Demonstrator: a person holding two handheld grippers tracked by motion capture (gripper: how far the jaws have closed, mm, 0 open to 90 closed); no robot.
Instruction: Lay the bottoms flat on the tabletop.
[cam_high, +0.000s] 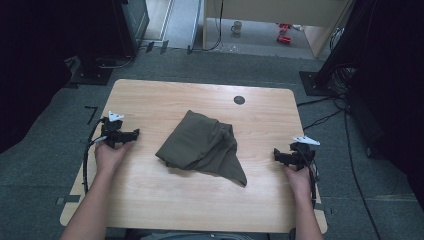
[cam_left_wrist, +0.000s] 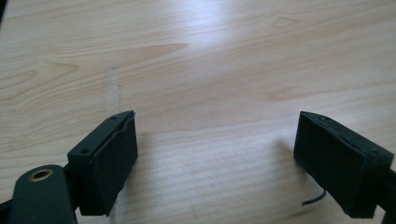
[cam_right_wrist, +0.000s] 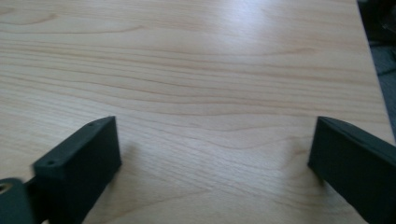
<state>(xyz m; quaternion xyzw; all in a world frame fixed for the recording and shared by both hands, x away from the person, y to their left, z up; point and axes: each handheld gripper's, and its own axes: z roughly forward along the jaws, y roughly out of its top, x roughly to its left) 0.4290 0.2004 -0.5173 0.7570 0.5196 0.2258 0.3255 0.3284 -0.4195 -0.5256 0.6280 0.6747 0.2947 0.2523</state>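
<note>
A crumpled dark olive cloth (cam_high: 202, 146) lies in the middle of the light wooden table (cam_high: 150, 195). My left gripper (cam_high: 134, 133) rests near the table's left edge, well left of the cloth, its jaws pointing toward it. In the left gripper view my left gripper (cam_left_wrist: 215, 158) stands open over bare wood, nothing between its pads (cam_left_wrist: 116, 163). My right gripper (cam_high: 276, 155) sits near the right edge, a short way right of the cloth's pointed corner. The right gripper view shows my right gripper (cam_right_wrist: 212, 163) open, bare tabletop between its jaws.
A small black round grommet (cam_high: 239, 100) sits in the table near its far edge. Grey carpet surrounds the table, with black stands and cables (cam_high: 345, 125) at the right and dark equipment (cam_high: 100, 65) at the far left. A mug (cam_high: 237, 27) stands on the floor beyond.
</note>
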